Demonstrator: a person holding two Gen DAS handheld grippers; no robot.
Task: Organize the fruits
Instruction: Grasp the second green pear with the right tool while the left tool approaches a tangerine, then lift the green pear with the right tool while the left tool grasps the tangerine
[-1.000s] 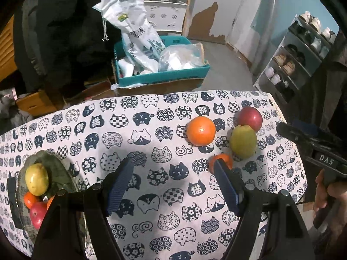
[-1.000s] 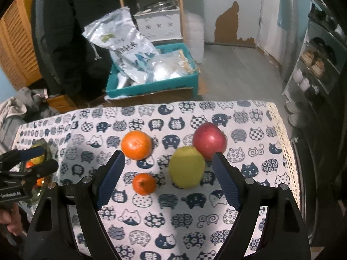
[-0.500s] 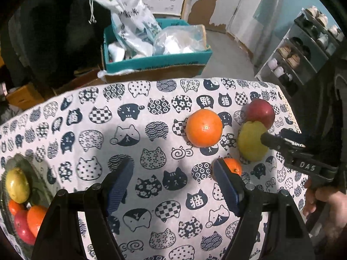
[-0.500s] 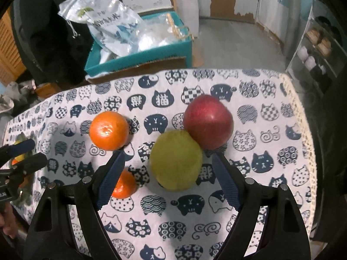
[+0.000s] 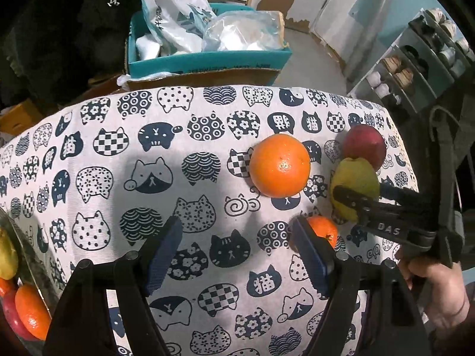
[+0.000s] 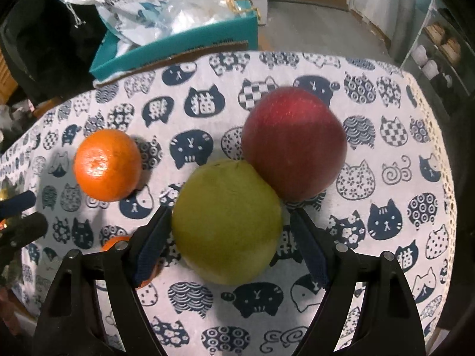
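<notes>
A yellow-green pear (image 6: 227, 222) lies on the cat-print tablecloth (image 6: 386, 178), touching a red apple (image 6: 294, 141) behind it. My right gripper (image 6: 230, 225) is open, its fingers on either side of the pear. A large orange (image 6: 107, 164) sits to the left; a small orange (image 6: 118, 241) is partly hidden behind the left finger. In the left wrist view my left gripper (image 5: 237, 237) is open and empty above the cloth, with the small orange (image 5: 323, 230) by its right finger, and the large orange (image 5: 279, 165), pear (image 5: 353, 178) and apple (image 5: 363, 145) beyond.
A plate (image 5: 35, 264) at the left edge holds a pear, oranges and an apple. Behind the table a teal box (image 5: 207, 59) holds plastic bags. A shoe rack (image 5: 415, 59) stands at the right. The table's right edge is close to the apple.
My right gripper has moved forward and down until its open fingers straddle the pear. My left gripper has moved forward and right, toward the loose fruit.
</notes>
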